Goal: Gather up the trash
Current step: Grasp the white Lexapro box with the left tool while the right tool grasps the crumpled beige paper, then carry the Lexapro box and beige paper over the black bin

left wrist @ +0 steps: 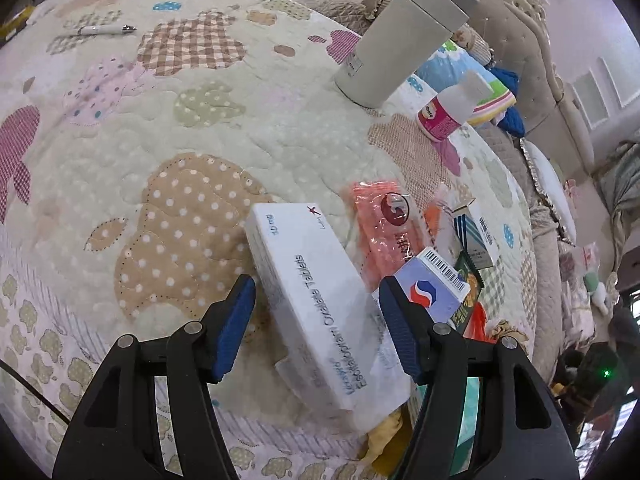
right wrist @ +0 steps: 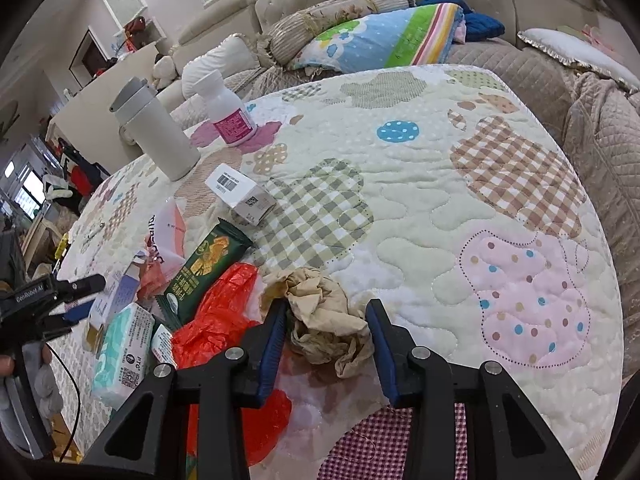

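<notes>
A white tablet box (left wrist: 316,304) lies on the quilted table between the open jaws of my left gripper (left wrist: 316,304); the pads stand a little apart from its sides. A crumpled tan paper (right wrist: 326,320) lies between the open jaws of my right gripper (right wrist: 326,338); the left pad (right wrist: 274,344) seems to touch it. Other trash lies close: an orange wrapper (left wrist: 384,228), a blue-and-white carton (left wrist: 434,286), a green snack wrapper (right wrist: 204,268), a red plastic bag (right wrist: 218,320) and a tissue pack (right wrist: 122,352). The left gripper also shows in the right wrist view (right wrist: 76,300).
A grey tumbler (left wrist: 400,40) (right wrist: 156,128) and a white pill bottle (left wrist: 452,108) (right wrist: 228,112) stand at the far side. A small white box (right wrist: 242,194) lies near them, a pen (left wrist: 104,30) far left. A sofa with cushions (right wrist: 384,36) runs behind the table.
</notes>
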Available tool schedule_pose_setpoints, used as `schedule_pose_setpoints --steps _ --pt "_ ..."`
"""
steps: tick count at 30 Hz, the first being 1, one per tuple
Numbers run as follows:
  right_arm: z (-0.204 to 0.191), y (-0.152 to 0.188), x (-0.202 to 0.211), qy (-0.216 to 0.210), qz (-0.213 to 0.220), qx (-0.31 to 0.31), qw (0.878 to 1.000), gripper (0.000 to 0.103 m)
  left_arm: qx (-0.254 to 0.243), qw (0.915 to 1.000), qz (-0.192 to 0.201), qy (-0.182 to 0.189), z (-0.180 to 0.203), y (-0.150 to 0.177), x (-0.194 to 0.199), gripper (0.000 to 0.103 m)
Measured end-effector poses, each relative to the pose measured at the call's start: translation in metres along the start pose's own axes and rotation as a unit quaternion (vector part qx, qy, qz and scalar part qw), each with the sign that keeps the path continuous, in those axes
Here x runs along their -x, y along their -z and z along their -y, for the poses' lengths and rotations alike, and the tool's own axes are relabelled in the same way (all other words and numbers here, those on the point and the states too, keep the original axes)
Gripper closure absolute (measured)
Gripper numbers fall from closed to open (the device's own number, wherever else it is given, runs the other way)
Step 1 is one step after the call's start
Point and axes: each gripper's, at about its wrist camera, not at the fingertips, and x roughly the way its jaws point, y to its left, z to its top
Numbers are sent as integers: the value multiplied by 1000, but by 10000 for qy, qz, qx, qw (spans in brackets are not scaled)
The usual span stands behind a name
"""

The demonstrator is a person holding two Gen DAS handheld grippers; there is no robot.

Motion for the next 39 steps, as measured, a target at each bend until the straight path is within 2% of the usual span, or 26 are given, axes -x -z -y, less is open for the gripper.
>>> schedule_pose_setpoints --steps 3,4,9,13,20,28,39 --pt "-1 2 3 -12 29 11 10000 66 -142 9999 -66 24 6 0 -2 42" --pt "-1 2 6 -16 44 19 10000 68 -200 9998 -68 -29 8 1 -2 56" --pt "3 4 22 5 211 -33 9998 69 -506 9987 -25 59 14 5 8 57" --pt "6 5 38 33 334 -7 9994 70 -763 9968 189 137 25 8 34 57" --pt "8 15 65 64 527 -28 9986 70 -1300 9902 287 434 65 26 63 57" --pt "22 35 91 223 639 -140 9976 70 -2149 9740 192 691 135 72 66 57" --pt "62 62 134 606 848 -377 9938 70 -2900 9528 -63 894 209 129 51 57"
